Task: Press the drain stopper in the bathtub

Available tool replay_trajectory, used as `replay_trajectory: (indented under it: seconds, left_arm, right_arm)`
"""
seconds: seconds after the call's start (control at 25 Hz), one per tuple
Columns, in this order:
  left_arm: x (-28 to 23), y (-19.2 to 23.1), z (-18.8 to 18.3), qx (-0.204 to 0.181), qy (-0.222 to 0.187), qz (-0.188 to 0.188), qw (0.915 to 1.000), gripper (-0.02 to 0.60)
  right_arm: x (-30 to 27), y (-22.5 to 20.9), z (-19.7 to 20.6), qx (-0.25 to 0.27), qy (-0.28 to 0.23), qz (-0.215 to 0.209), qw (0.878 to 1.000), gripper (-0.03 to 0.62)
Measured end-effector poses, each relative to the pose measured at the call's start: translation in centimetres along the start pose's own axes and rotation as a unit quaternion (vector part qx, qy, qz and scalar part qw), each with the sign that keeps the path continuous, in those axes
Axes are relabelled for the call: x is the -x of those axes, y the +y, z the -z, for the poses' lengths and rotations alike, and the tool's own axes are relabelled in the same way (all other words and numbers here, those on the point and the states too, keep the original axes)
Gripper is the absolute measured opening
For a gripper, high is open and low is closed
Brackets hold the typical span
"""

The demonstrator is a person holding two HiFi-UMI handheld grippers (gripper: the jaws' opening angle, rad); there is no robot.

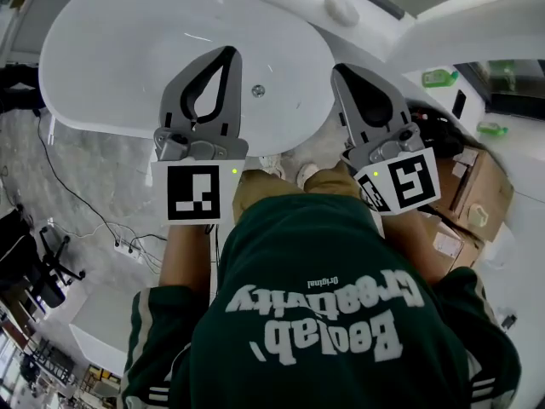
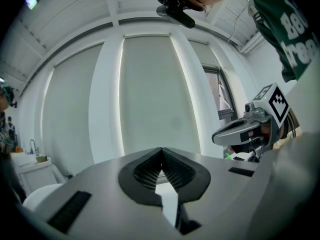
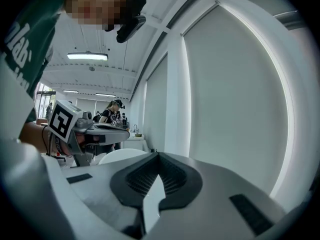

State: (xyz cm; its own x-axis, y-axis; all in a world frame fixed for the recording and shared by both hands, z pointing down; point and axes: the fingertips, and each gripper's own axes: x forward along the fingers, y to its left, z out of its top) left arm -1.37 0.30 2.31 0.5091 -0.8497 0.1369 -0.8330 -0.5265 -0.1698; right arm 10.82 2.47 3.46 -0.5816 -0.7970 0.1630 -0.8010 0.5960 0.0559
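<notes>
At the near rim of the tub [image 1: 119,49], a person in a green top points the left gripper [image 1: 227,52] and right gripper [image 1: 339,68] forward. The fingers [image 2: 145,171] of both are closed tip to tip on nothing. The approach looks barely begun: the stopper [image 1: 258,91] sits untouched on the tub's bottom, between the two tips in the head view. Next, one closed tip must drop straight onto it. Beyond lie speckled floor [image 1: 85,186], boxes [image 1: 477,198] and pale blinds [image 2: 150,94].
</notes>
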Motion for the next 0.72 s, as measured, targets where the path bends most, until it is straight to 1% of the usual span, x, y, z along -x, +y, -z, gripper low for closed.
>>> replay_trajectory:
  seconds: [0.2, 0.32, 0.44, 0.56, 0.72]
  left_arm:
    - [0.7, 1.0, 0.2, 0.003, -0.006, -0.015, 0.9999, 0.005]
    - [1.4, 1.7, 0.8, 0.013, -0.002, -0.027, 0.9996, 0.005]
    - [1.8, 2.4, 1.5, 0.021, 0.003, -0.040, 0.9990, 0.005]
    - [2.1, 3.2, 1.8, 0.034, 0.002, -0.058, 0.9977, 0.005]
    - [2.0, 3.7, 1.9, 0.035, 0.005, -0.078, 0.9963, 0.005]
  right_arm:
    - [-1.3, 1.1, -0.7, 0.001, -0.009, -0.026, 1.000, 0.009]
    - [-2.4, 1.5, -1.3, -0.019, -0.025, -0.030, 0.999, 0.009]
    - [-3.7, 2.0, -1.3, -0.035, -0.027, -0.037, 0.998, 0.009]
    - [-5.1, 2.9, -1.1, -0.034, -0.021, -0.065, 0.997, 0.009]
    - [-6.7, 3.4, -0.5, -0.037, -0.009, -0.099, 0.994, 0.009]
